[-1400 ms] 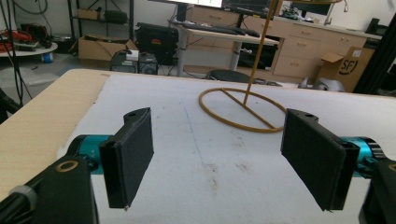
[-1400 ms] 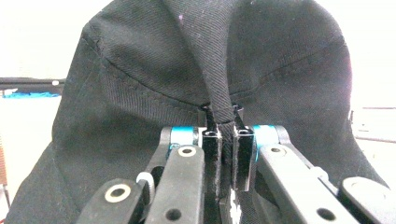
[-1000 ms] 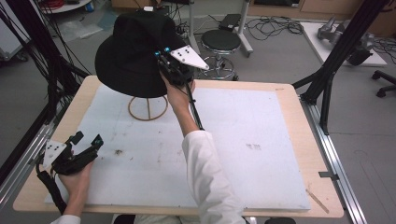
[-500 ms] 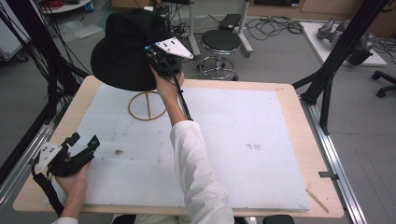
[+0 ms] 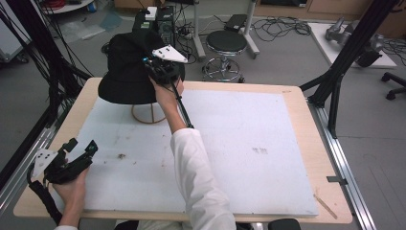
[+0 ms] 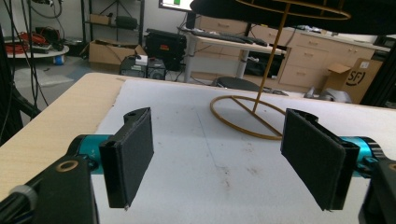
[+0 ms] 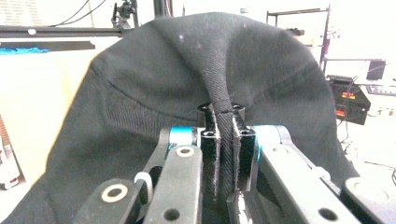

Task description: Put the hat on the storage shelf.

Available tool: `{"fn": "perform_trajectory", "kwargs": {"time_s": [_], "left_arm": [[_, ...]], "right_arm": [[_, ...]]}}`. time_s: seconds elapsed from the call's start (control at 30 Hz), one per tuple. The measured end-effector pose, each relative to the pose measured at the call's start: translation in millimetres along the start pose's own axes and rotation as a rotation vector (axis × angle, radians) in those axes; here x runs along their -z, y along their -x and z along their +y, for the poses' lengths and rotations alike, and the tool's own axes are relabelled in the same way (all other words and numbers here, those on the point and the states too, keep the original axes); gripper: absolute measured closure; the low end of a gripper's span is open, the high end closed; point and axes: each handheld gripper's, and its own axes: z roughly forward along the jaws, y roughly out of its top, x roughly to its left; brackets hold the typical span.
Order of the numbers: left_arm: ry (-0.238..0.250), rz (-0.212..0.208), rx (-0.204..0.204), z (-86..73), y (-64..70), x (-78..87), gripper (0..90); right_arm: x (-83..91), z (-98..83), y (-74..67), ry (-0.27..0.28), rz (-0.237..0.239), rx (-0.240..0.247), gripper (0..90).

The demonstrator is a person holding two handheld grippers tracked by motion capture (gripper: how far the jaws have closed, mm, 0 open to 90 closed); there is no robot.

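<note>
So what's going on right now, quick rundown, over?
Right gripper shut on a fold of the black hat, hat over the wire stand. Left gripper open, low over the white mat. Nothing blocking.

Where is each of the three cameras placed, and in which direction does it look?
High view: above the person's side, looking forward and down on the table; both forearms, left gripper, right gripper.
Left gripper view: rides that gripper, low, facing the wire stand; its jaws wide apart.
Right gripper view: rides that gripper, facing the black hat; its jaws pinch a fold.
Shared: hat and stand in high and left gripper views.
</note>
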Motion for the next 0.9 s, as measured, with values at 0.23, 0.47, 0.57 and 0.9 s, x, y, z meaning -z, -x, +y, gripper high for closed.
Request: {"fn": "perform_trajectory", "kwargs": {"time_s": [0.23, 0.47, 0.57, 0.9], "left_arm": [[-0.001, -0.004, 0.002, -0.1, 0.6, -0.2, 25.6], [-0.002, -0.014, -0.002, 0.0, 1.9, -0.4, 25.6], [0.0, -0.014, 0.002, 0.2, 1.9, -0.2, 25.6], [0.004, -0.022, -0.005, 0.6, 4.4, 0.3, 25.6]], "right_arm": [[-0.2, -2.6, -2.0, -0.005, -0.007, -0.015, 84.2], [0.2, -3.0, -1.7, -0.014, 0.003, -0.017, 74.4], [2.3, -0.6, -1.6, -0.015, 0.015, -0.003, 66.3], [21.9, 14.9, 11.6, -0.027, -0.014, -0.035, 32.6]]}}
